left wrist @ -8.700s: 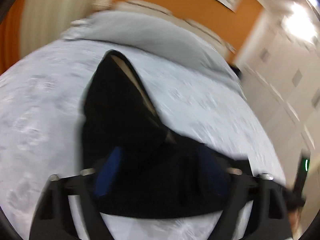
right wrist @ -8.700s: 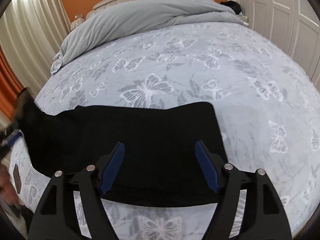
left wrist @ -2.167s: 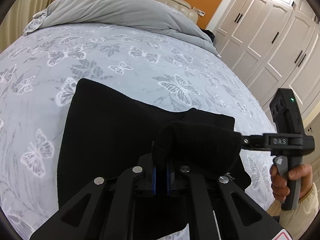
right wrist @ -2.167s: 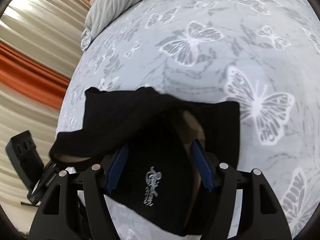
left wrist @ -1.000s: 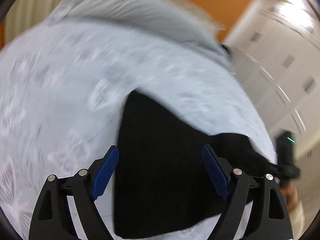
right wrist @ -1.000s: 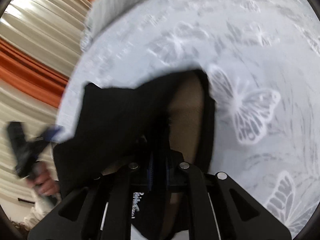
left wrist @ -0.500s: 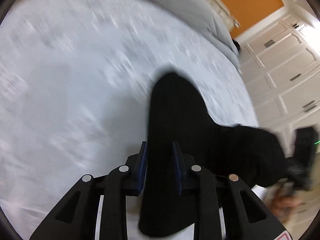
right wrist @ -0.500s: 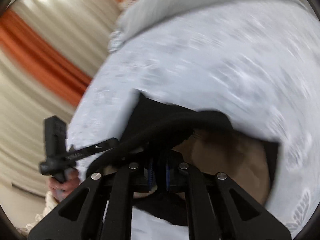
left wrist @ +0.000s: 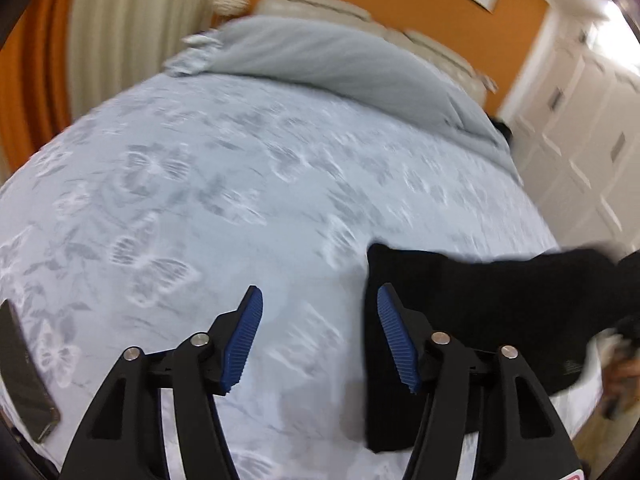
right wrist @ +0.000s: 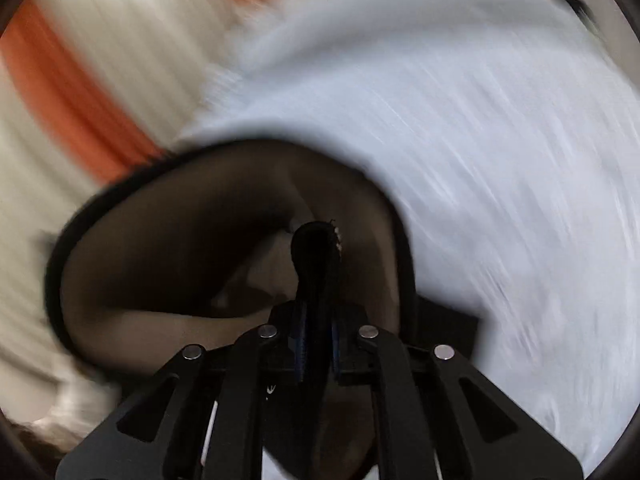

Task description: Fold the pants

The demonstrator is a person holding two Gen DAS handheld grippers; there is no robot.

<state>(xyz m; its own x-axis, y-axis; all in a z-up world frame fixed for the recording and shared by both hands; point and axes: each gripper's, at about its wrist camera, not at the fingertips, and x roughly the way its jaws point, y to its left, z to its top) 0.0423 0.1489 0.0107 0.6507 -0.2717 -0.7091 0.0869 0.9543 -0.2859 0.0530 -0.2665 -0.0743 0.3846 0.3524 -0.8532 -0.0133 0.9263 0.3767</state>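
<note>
1. The left hand-held gripper (left wrist: 318, 336) is opening, with only the bed (left wrist: 200, 208) between its blue pads (left wrist: 244, 336).
2. The black pants (left wrist: 500, 312) lie on the bed just right of it.
3. The right hand-held gripper (right wrist: 316, 344) is clamped on a fold of the pants (right wrist: 316, 256).

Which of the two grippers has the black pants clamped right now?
The right gripper: its blue pads are shut on the black pants. The left gripper is opening over bare butterfly-print bedsheet.
</note>
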